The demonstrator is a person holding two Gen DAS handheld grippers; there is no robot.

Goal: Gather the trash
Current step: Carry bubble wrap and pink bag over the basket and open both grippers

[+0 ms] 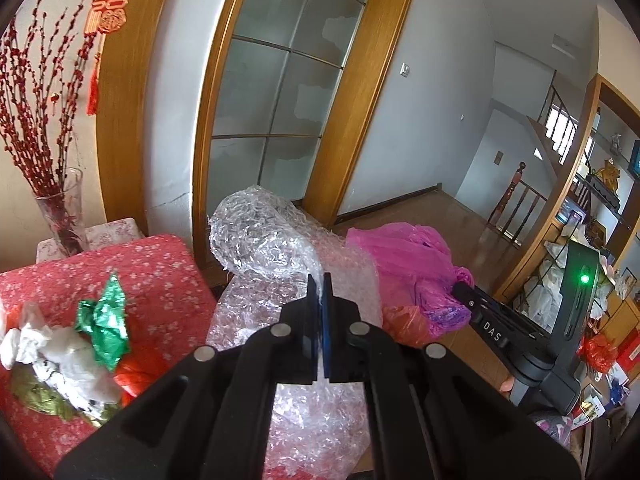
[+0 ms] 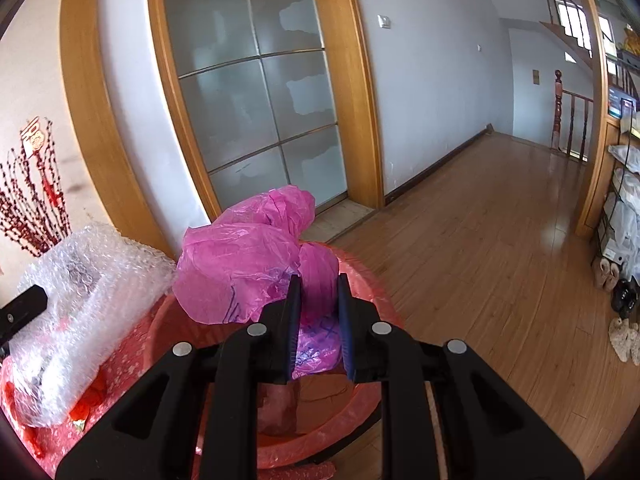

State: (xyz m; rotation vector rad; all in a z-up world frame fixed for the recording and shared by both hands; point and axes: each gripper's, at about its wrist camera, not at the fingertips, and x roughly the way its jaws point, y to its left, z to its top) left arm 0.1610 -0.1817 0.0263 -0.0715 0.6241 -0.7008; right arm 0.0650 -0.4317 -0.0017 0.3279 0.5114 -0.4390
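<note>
My left gripper [image 1: 319, 282] is shut, pinching a big crumpled sheet of clear bubble wrap [image 1: 260, 240] that billows above and hangs below the jaws. The same bubble wrap [image 2: 80, 280] shows at the left of the right wrist view. My right gripper [image 2: 318, 304] is shut on a bunched pink plastic bag [image 2: 248, 252], held over a red basin [image 2: 360, 400] lined with red plastic. The pink bag [image 1: 404, 256] and right gripper [image 1: 464, 290] also appear in the left wrist view. A green foil wrapper [image 1: 106, 320] and crumpled white tissue [image 1: 52, 352] lie on the red floral tablecloth [image 1: 160, 268].
A glass vase of red berry branches [image 1: 60, 216] stands at the table's back left. A wood-framed frosted glass door [image 2: 256, 92] is behind. Wooden floor [image 2: 480, 260] stretches right to a cluttered shelf [image 2: 620, 208], with slippers [image 2: 624, 336] beside it.
</note>
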